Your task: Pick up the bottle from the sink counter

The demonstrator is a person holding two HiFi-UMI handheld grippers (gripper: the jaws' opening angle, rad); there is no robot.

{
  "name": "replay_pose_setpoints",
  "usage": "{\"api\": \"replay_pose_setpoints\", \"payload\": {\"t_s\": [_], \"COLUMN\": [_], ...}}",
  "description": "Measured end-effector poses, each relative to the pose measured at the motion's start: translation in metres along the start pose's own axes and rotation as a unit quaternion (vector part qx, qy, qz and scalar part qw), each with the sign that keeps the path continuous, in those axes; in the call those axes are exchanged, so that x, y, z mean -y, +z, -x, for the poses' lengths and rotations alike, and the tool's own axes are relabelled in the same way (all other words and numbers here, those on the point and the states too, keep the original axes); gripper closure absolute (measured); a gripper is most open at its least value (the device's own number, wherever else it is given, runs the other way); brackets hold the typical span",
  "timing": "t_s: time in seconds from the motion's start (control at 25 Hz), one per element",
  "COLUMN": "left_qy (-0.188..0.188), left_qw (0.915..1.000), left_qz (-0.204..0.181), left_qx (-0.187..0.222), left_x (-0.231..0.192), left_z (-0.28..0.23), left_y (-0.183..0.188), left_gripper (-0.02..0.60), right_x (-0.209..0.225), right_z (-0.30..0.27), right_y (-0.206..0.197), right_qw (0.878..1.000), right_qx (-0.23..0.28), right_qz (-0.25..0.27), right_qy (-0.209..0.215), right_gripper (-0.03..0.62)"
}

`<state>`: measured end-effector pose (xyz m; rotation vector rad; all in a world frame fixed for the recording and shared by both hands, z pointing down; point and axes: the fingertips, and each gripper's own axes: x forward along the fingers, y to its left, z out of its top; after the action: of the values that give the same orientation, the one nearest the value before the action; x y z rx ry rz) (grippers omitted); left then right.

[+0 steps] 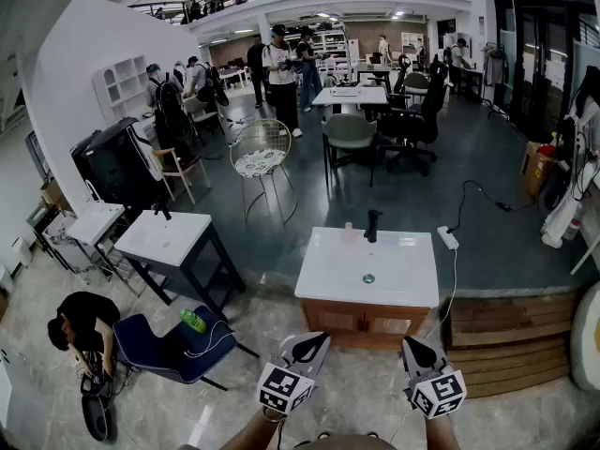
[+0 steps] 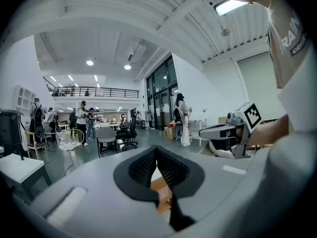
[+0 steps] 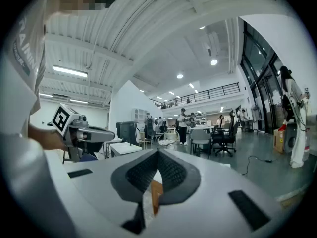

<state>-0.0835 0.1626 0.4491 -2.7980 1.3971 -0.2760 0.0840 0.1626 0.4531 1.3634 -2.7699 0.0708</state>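
Observation:
A white sink counter (image 1: 403,284) on a wooden cabinet stands just ahead of me in the head view. At its back edge, a small pale bottle (image 1: 348,233) stands upright beside a black faucet (image 1: 372,225). Both grippers hover low, in front of the counter and well short of the bottle. The left gripper (image 1: 307,347) is shut and holds nothing, its jaws meeting in the left gripper view (image 2: 157,150). The right gripper (image 1: 413,351) is likewise shut and empty (image 3: 157,154). Each gripper view points up at the hall, and the bottle is in neither.
A second white sink table (image 1: 164,237) stands to the left. Below it is a blue chair (image 1: 173,345) with a green bottle (image 1: 192,320) on it. A person crouches at far left (image 1: 80,322). A wooden step (image 1: 506,340) and a power strip (image 1: 448,238) lie to the right.

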Motion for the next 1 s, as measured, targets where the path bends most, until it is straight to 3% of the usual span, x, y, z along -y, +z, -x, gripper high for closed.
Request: {"api": "replay_pose_setpoints", "payload": {"t_s": [0.56,1.0], "left_qy": [0.010,-0.005], "left_qw": [0.9998,0.9983], "left_qz": [0.017,0.058], "left_qx": [0.009,0.004], "left_x": [-0.050,-0.072], "left_z": [0.012,0.002], "left_y": [-0.020,-0.056], "left_gripper": [0.572,0.572], "right_x": [-0.019,-0.032], "right_z": [-0.040,-0.058], "right_y": [0.001,-0.037], "right_qw": [1.000,0.999], "right_qx": [0.006,-0.050], "right_qz": [0.014,0.011], "right_qy": [-0.012,-0.015], "right_gripper": [0.583,0.583]}}
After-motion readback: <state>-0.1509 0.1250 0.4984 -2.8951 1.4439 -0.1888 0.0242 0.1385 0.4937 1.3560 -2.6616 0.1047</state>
